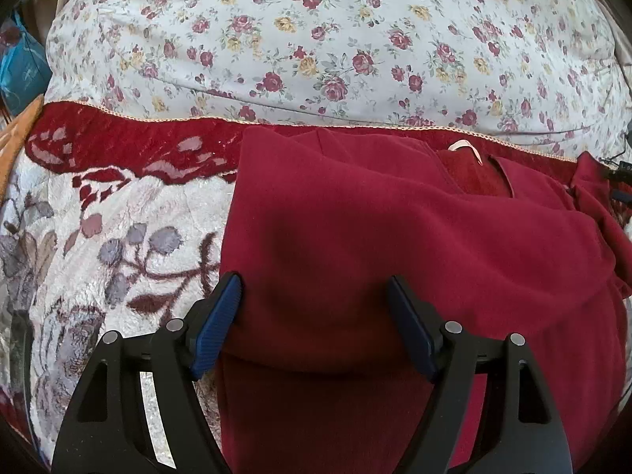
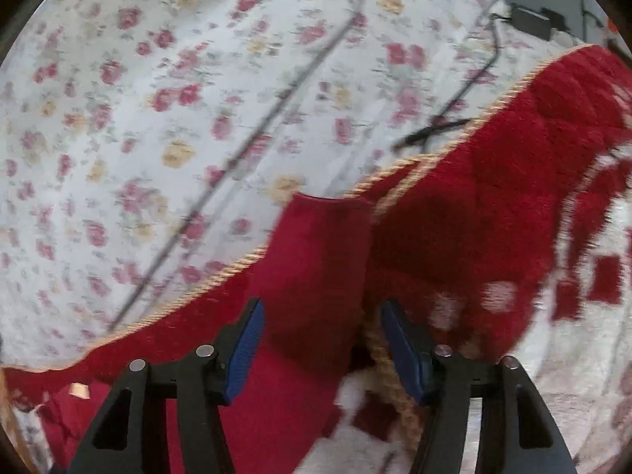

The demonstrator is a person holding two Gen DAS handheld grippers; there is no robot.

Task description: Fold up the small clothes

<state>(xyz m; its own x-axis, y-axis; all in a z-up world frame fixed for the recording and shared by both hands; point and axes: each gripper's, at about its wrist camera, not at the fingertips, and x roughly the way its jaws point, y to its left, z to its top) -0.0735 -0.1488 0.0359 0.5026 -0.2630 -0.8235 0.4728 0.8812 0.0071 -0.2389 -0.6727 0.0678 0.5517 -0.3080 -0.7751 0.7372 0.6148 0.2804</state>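
Note:
A dark red garment lies on a fleece blanket, folded over itself, with a pale neck loop at its far edge. My left gripper is open, its blue pads either side of the garment's near fold, not closed on it. In the blurred right wrist view, my right gripper is open over a red sleeve or strip of the garment that runs between the pads toward the blanket's braided edge.
The red and white patterned fleece blanket has a gold braided edge. Beyond it lies a floral sheet. A dark cable and a charger box lie on the sheet. A blue bag sits far left.

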